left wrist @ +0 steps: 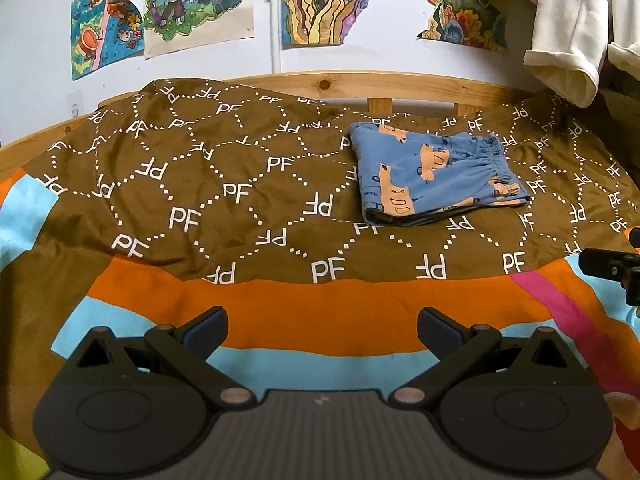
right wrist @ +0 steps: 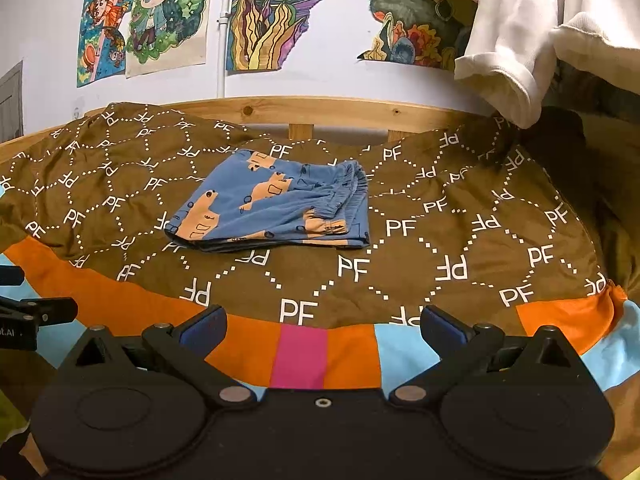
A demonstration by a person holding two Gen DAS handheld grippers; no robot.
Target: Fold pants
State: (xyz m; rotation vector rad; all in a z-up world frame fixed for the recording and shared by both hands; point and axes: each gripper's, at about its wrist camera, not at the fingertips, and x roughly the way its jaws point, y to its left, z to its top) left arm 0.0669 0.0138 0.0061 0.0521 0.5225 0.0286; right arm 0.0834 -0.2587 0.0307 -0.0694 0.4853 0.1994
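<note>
The blue pants (left wrist: 436,178) with an orange car print lie folded into a compact rectangle on the brown "PF" blanket (left wrist: 224,184). They also show in the right wrist view (right wrist: 276,210), waistband at the right. My left gripper (left wrist: 322,330) is open and empty, held back over the orange stripe, well short of the pants. My right gripper (right wrist: 322,328) is open and empty too, near the blanket's front edge. Part of the right gripper shows at the left wrist view's right edge (left wrist: 616,268).
A wooden bed rail (left wrist: 360,84) runs along the back under a wall with colourful drawings (left wrist: 160,4). White and pink cloths (right wrist: 520,40) hang at the upper right. A striped orange, blue and pink sheet (right wrist: 300,356) lies at the front.
</note>
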